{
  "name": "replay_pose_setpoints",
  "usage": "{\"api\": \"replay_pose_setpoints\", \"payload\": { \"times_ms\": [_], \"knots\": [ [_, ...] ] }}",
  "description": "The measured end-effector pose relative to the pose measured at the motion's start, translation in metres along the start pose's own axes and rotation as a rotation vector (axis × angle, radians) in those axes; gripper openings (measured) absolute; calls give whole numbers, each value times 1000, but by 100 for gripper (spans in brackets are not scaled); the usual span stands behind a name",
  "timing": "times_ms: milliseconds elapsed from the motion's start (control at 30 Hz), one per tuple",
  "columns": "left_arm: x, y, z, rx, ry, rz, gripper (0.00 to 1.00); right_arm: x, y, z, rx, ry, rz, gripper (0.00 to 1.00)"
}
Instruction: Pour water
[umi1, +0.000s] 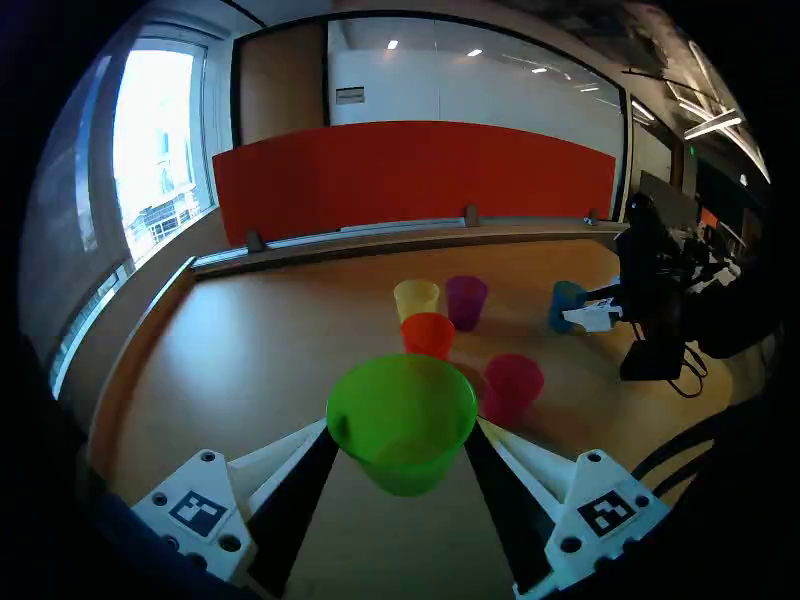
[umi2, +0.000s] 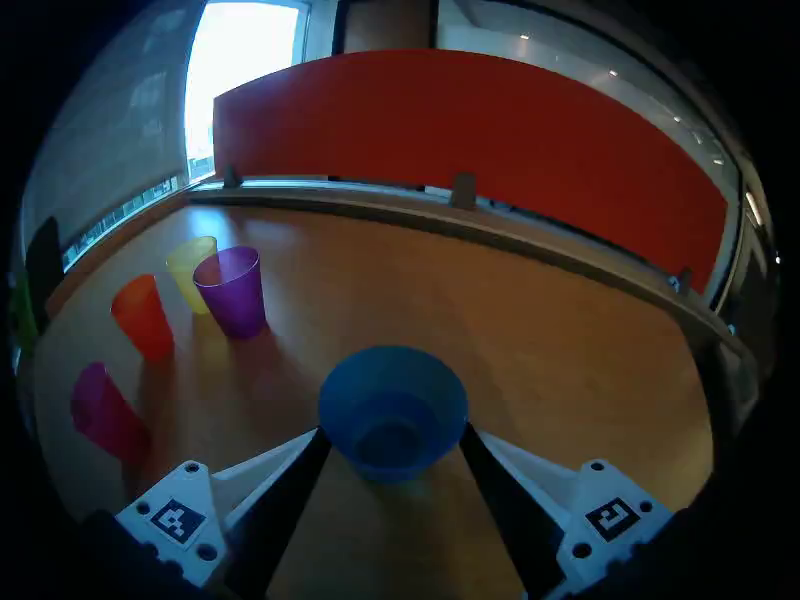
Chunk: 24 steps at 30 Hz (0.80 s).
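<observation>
Green cup (umi1: 402, 400) held in left tool (umi1: 402, 428), blue cup (umi2: 392, 395) in right tool (umi2: 393, 430)

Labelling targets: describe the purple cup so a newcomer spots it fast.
Start at the long red partition behind the wooden table. In the right gripper view, look left: the purple cup stands beside the yellow cup, right of the orange cup. It alone is purple.

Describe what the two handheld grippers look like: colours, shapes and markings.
The left gripper and right gripper look alike: two white, wedge-shaped fingers with black inner faces, narrowing toward the tips. Each finger base carries a square black-and-white marker ringed by small screw holes.
</observation>
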<state>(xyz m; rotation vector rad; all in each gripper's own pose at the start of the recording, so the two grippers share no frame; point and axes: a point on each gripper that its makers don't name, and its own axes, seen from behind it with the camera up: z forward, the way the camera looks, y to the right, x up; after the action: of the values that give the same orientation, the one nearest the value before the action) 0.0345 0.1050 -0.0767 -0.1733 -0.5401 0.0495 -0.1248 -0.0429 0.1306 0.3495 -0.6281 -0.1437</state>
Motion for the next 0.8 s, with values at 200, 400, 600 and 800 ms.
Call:
{"api": "replay_pose_setpoints", "payload": {
  "times_ms": [200,400,600,800],
  "knots": [
    [-4,3,-2,1,-8,-2,86,2,1,3,13,11,-20,99],
    [-4,4,-3,2,-9,0,86,3,2,7,20,11,-40,94],
    [-4,5,-4,3,-10,1,86,5,0,8,29,14,-41,90],
    [-4,6,-5,3,-10,2,86,5,0,9,28,19,-34,89]
  ]
}}
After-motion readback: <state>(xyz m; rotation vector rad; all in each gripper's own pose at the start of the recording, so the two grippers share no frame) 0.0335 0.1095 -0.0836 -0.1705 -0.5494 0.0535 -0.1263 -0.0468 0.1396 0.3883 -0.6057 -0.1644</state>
